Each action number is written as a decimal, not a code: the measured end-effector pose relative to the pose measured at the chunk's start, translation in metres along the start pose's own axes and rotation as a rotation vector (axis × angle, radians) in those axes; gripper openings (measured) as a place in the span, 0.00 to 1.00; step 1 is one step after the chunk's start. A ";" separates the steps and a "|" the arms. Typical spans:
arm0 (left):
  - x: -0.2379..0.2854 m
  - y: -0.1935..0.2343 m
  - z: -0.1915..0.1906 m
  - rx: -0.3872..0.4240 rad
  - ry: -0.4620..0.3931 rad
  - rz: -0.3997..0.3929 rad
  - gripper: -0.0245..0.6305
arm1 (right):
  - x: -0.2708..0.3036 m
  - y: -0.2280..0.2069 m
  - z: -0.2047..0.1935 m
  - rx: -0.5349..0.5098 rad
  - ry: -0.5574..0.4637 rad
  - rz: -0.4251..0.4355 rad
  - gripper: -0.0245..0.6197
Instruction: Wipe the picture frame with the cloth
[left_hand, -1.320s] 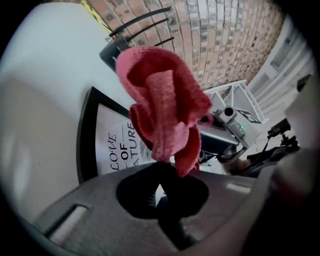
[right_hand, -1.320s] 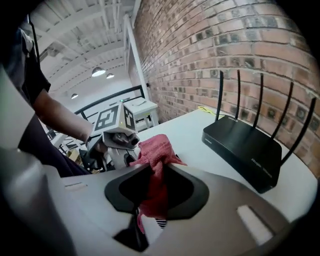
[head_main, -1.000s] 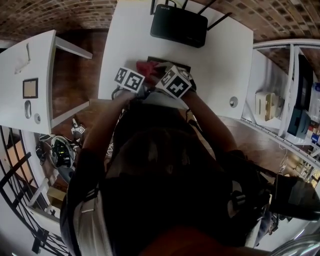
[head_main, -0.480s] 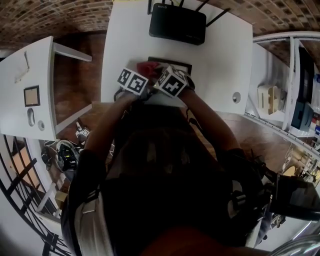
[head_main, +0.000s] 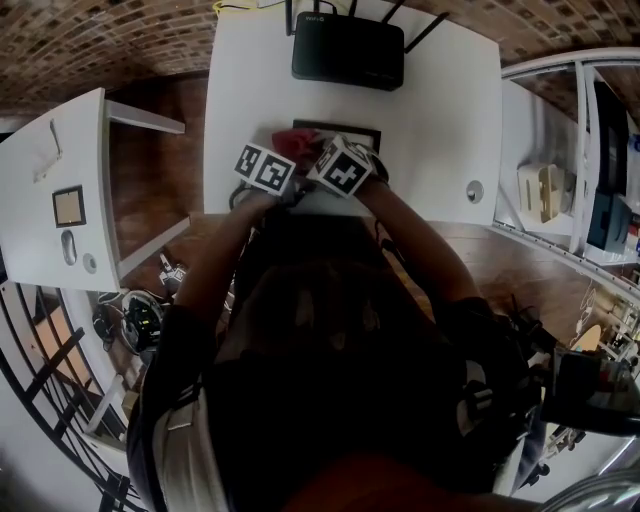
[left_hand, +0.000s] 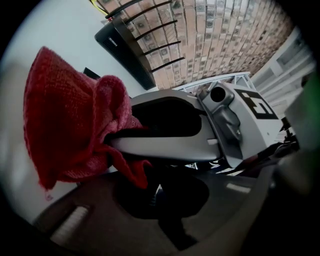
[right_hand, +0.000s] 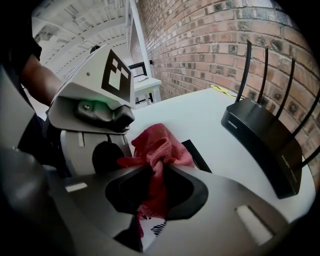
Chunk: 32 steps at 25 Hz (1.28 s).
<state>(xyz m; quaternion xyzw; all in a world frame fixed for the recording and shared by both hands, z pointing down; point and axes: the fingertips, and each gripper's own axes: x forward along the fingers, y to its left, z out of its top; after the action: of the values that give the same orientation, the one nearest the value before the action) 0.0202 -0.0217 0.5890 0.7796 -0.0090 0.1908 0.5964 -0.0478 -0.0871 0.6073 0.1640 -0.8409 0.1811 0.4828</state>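
Hardly anything has shifted in the past second: both marker cubes hang over the near edge of the picture frame (head_main: 352, 127) as before, drawn only a touch closer together, while the head view has slid so the black router (head_main: 348, 50) now sits nearer the top of the picture.

Standing by the white counter (head_main: 440, 130), I see the left hand-held gripper (left_hand: 140, 177) clamped tight on the red cloth (left_hand: 70, 115), a bunched wad of it bulging out past the tips. The right hand-held gripper (right_hand: 152, 172) has just been closing its jaws further, and a twisted strand of the same cloth runs down between them, pinched at the tips. So the cloth is held by both at once, lifted off the counter.

The frame lies flat on the counter just behind and under the cloth, mostly hidden by it and the grippers; only its dark far edge and corner show. The router stands well behind it, antennas up, against a brick wall.
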 end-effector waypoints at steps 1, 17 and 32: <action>0.000 0.001 0.000 0.000 0.004 0.006 0.04 | 0.000 0.000 -0.001 0.002 0.001 -0.003 0.16; 0.000 0.006 0.004 -0.062 -0.003 0.030 0.04 | -0.012 -0.010 -0.015 0.039 -0.009 0.007 0.16; 0.001 0.011 0.007 -0.109 -0.027 0.067 0.04 | -0.028 -0.023 -0.050 0.056 -0.043 0.001 0.16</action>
<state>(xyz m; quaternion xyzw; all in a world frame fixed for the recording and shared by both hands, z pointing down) 0.0205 -0.0313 0.5981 0.7478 -0.0536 0.1993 0.6310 0.0131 -0.0817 0.6099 0.1808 -0.8458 0.2012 0.4599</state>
